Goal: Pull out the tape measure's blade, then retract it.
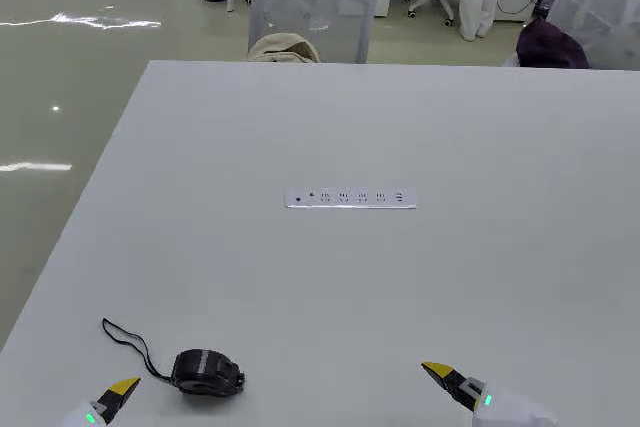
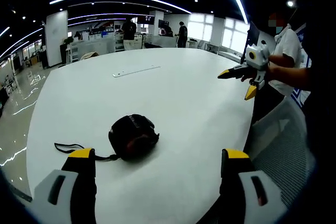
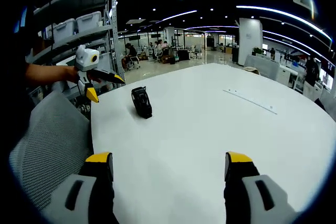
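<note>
The black tape measure [image 1: 207, 371] lies on the white table [image 1: 400, 297], near the front edge. Its thin black strap [image 1: 125, 337] trails off to the left. The left gripper [image 3: 107, 89] hangs just beside the tape and does not touch it. Its jaws are spread wide and hold nothing. The right gripper [image 2: 234, 86] is far off to the right, over the table edge. Its jaws are spread wide too, with nothing in them. A white power strip [image 1: 350, 198] lies in the middle of the table.
</note>
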